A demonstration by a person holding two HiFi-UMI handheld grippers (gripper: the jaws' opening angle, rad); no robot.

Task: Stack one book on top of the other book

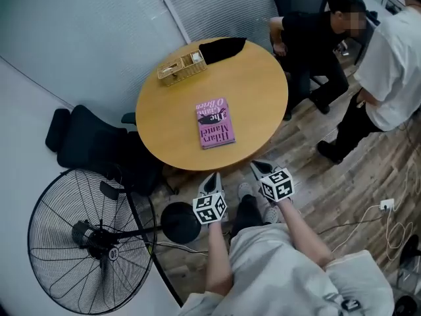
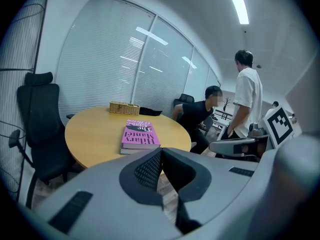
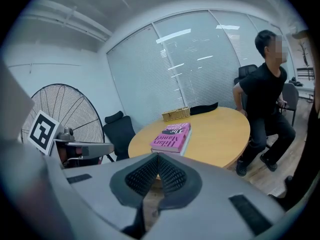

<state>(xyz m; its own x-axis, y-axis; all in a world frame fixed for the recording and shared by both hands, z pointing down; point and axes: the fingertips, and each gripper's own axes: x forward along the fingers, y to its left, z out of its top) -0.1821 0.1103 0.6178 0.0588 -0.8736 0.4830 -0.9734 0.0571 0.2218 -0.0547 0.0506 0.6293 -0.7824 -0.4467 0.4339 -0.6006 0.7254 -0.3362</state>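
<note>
A pink book (image 1: 215, 122) lies flat near the middle of the round wooden table (image 1: 263, 91). A thin edge below it looks like a second book underneath. The left gripper view shows the pink book (image 2: 140, 136) ahead on the table, and it lies likewise (image 3: 172, 136) in the right gripper view. My left gripper (image 1: 213, 176) and right gripper (image 1: 256, 166) hover side by side just off the table's near edge, pointing at it. Both are shut with nothing between the jaws, as seen at the left gripper (image 2: 161, 151) and the right gripper (image 3: 158, 155).
A wicker basket (image 1: 181, 68) and a black cloth (image 1: 222, 48) sit at the table's far edge. A black chair (image 1: 89, 140) and a big fan (image 1: 85, 239) stand to the left. Two persons (image 1: 316, 38) (image 1: 388, 64) are at the right, and cables (image 1: 385, 206) lie on the floor.
</note>
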